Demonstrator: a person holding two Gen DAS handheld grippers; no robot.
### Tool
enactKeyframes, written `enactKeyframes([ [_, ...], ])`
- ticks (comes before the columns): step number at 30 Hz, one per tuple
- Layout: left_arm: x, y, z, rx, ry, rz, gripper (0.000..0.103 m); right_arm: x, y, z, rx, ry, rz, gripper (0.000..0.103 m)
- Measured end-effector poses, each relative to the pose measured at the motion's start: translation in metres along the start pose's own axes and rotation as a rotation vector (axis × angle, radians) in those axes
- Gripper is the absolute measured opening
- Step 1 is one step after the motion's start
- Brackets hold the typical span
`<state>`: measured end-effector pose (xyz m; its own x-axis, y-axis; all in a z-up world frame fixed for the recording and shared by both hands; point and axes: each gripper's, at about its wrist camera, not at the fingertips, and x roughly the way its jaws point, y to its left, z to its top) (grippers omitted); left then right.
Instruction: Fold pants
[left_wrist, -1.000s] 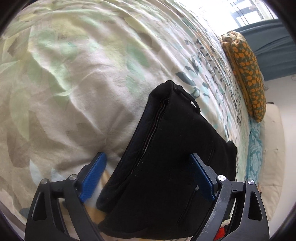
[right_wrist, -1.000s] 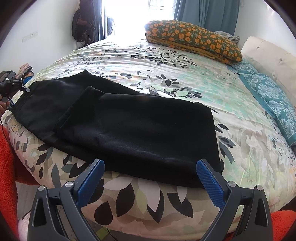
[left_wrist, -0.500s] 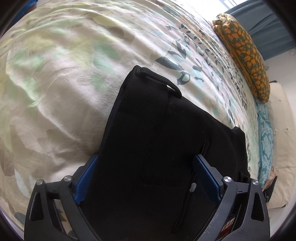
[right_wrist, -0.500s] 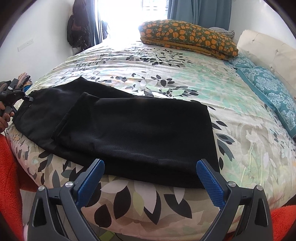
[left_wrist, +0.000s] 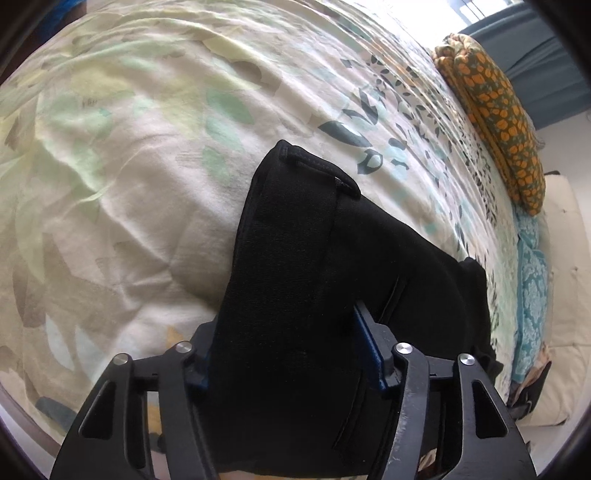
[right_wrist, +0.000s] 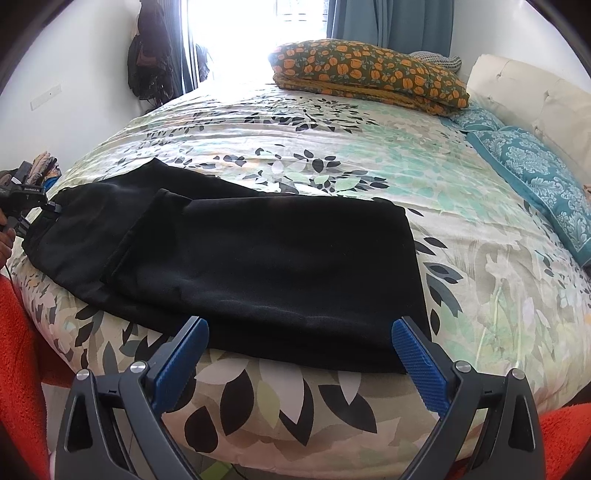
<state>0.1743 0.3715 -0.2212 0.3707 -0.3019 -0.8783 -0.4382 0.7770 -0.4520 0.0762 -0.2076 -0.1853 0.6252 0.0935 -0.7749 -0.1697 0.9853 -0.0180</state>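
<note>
Black pants (right_wrist: 277, 258) lie folded lengthwise across the near edge of the bed, legs doubled over toward the waist. In the left wrist view the waistband end (left_wrist: 295, 277) with its belt loop bunches up between the blue pads. My left gripper (left_wrist: 284, 343) is closing its jaws on that fabric, which fills the gap and hides the left pad. The same gripper (right_wrist: 22, 199) shows at the far left of the right wrist view, at the waist end. My right gripper (right_wrist: 299, 332) stands open just in front of the folded leg edge, nothing between its fingers.
The leaf-print quilt (right_wrist: 369, 166) covers the bed. An orange-patterned pillow (right_wrist: 369, 74) and a teal pillow (right_wrist: 535, 173) lie by the cream headboard (right_wrist: 535, 88). Red fabric (right_wrist: 22, 332) shows below the bed's near edge. A hand (right_wrist: 5, 240) is at the left rim.
My left gripper moved over the waistband and its jaws narrowed from wide open onto the bunched fabric. The right gripper stayed open and hardly moved.
</note>
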Motion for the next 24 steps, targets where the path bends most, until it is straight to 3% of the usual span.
enactKeyframes([
  [3, -0.012, 0.003, -0.003, -0.019, -0.019, -0.02, 0.032, -0.001, 0.0, 0.001, -0.001, -0.006, 0.004, 0.099],
  [7, -0.026, -0.001, -0.01, -0.034, -0.059, -0.045, 0.022, -0.003, 0.001, 0.002, -0.005, -0.015, 0.008, 0.099],
  [16, -0.066, -0.034, -0.025, -0.064, -0.115, -0.153, 0.017, -0.009, -0.014, 0.007, 0.06, -0.044, 0.022, 0.099],
  [24, -0.096, -0.129, -0.069, 0.091, -0.094, -0.256, 0.016, -0.019, -0.048, 0.013, 0.2, -0.089, 0.035, 0.099],
])
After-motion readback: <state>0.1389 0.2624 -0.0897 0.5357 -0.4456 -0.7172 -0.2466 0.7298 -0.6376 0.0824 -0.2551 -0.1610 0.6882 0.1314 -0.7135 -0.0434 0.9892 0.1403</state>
